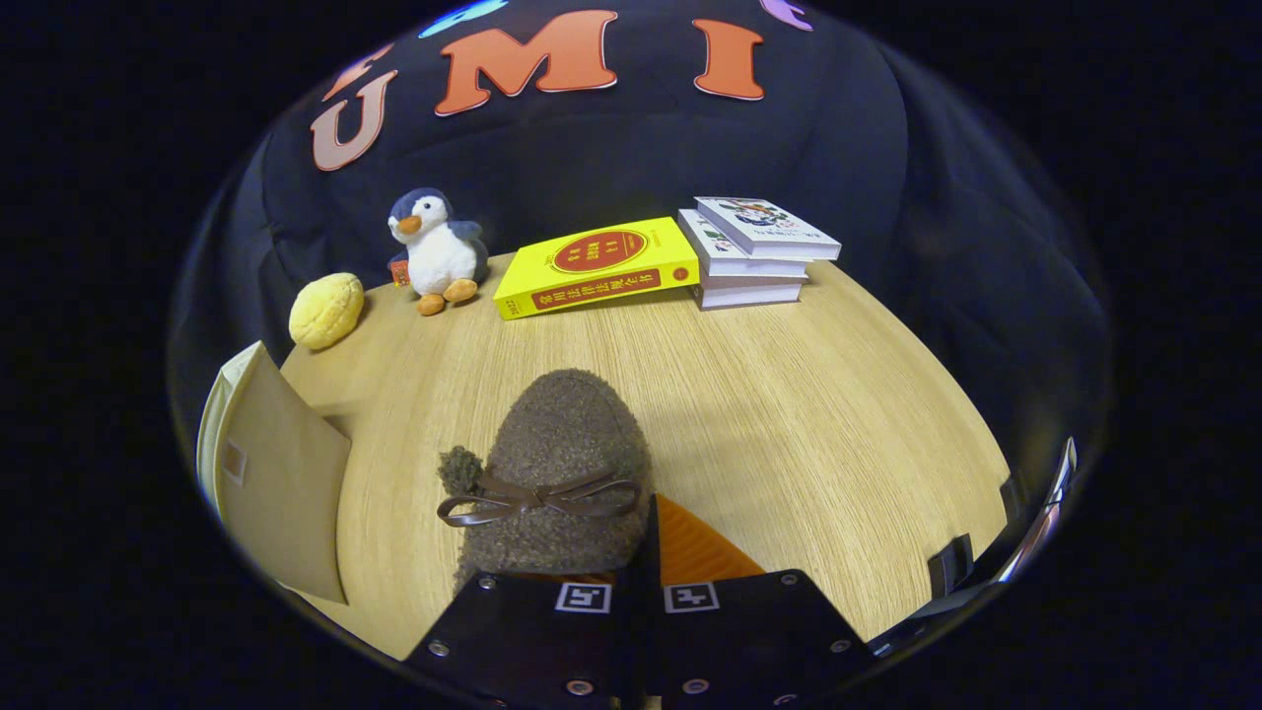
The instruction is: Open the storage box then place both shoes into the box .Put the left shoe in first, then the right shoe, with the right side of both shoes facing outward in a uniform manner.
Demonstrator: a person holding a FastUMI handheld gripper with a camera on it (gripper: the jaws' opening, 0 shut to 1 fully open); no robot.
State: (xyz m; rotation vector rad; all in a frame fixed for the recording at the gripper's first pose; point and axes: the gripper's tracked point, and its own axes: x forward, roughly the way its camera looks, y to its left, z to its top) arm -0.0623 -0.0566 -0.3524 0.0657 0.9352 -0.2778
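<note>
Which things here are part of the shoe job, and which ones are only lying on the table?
For the job:
- fuzzy brown shoe with a bow, at the claw; the fingers look closed on its rim
- beige box flap, beside the shoe

Only lying about:
- toy penguin
- yellow bun-shaped toy
- yellow book
- stack of books

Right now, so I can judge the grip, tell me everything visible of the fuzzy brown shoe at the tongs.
The fuzzy brown fleece shoe has a rounded toe pointing away from the tongs, toward the yellow book. A thin dark brown leather-like bow crosses its top, with a small pompom beside it. Its heel end sits at the tongs' fingers, which look closed on its rim. Whether it rests on the light wooden table is unclear.
</note>
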